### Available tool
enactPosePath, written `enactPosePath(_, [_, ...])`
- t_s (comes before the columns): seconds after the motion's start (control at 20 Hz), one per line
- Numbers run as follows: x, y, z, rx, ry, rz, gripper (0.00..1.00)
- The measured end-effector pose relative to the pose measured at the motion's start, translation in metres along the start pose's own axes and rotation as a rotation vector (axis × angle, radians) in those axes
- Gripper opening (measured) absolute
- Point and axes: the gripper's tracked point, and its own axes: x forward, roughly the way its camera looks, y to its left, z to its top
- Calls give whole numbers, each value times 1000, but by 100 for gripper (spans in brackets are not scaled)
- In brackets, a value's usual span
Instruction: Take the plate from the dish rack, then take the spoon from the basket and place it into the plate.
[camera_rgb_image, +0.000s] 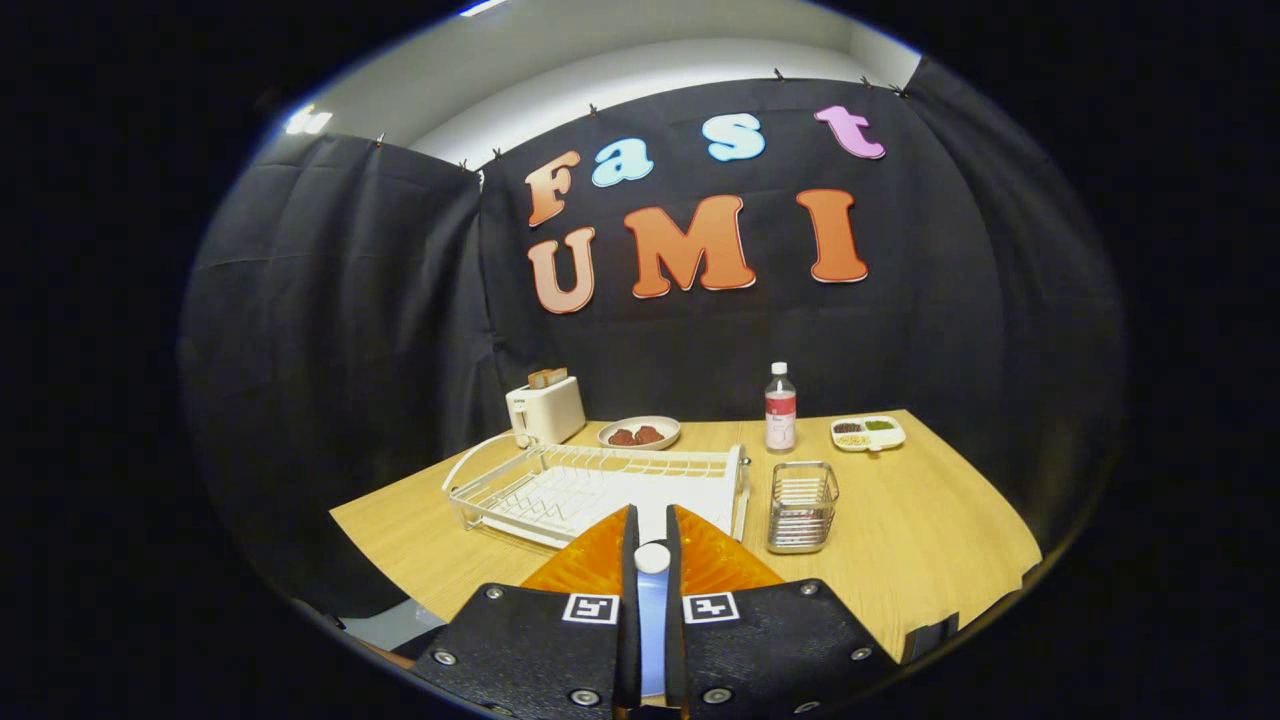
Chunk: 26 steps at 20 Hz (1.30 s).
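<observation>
Pale wood-grain tabletop (930, 520), smooth, rectangular, backed by black cloth walls.

White wire dish rack (590, 485) with thin parallel rods on a white drip tray, just beyond the fingers; no plate stands in its slots.

Orange ribbed plate (715, 562), glossy, translucent-looking plastic, lies flat on the table directly below the fingers, its far rim touching or just short of the rack's near edge.

White boxy toaster (546, 408) with a brown slice in its slot, at the rack's far left corner.

Square metal wire basket (802, 506), upright, just right of the rack.

Clear plastic bottle (780, 408) with white cap and red label, beyond the basket.

Shallow round dish (640, 432) holding two dark red lumps; beside the toaster.

White divided tray (868, 432) with small dark and green fillings, far right.

Gripper (652, 545): fingers close together, clamped on a spoon (652, 610) with a light blue handle and rounded white end, held lengthwise above the plate.
</observation>
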Motion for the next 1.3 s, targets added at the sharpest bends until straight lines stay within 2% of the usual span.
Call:
enactPosePath(0.2, [11, 3, -33, 52, 39, 25, 9])
enactPosePath(0.55, [25, 10, -70, 20, 60, 72, 9])
enactPosePath(0.8, [28, 10, -87, 62, 75, 123, 13])
enactPosePath(0.95, [27, 5, -102, 116, 112, 116, 17])
enactPosePath(1.1, [24, -10, -97, 170, 94, 101, 21])
enactPosePath(1.2, [26, -15, -85, 163, 64, 85, 24])
enactPosePath(1.3, [27, -17, -71, 127, 36, 67, 33])
